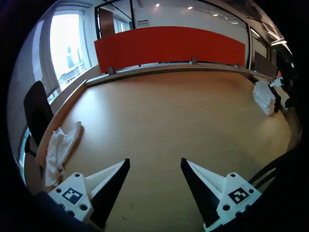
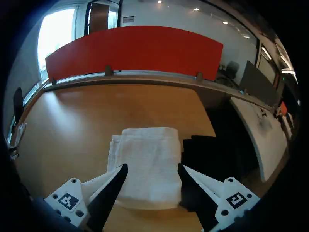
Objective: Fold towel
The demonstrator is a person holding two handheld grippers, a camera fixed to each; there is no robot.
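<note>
A big wooden tabletop (image 1: 166, 116) fills an office room, with a red wall (image 1: 170, 48) along its far side and a bright window (image 1: 67, 50) on the left.

In the left gripper view, the left claw (image 1: 155, 164) is spread wide with nothing in it, over bare wood. A crumpled towel (image 1: 61, 149) lies at the tabletop's left edge. It is long and thin, and its long side runs along that edge, from near to far. A pile of folded towels (image 1: 264, 96) rests far off on the right.

In the right gripper view, the right claw (image 2: 151, 167) is spread wide too, with one finger by each side of the pile and not squeezing it. The pile's long side points away from the claw, toward the red wall.

I think much of the folding is done, since the pile is neat. The crumpled towel is not folded yet, so that job looks left to do.
</note>
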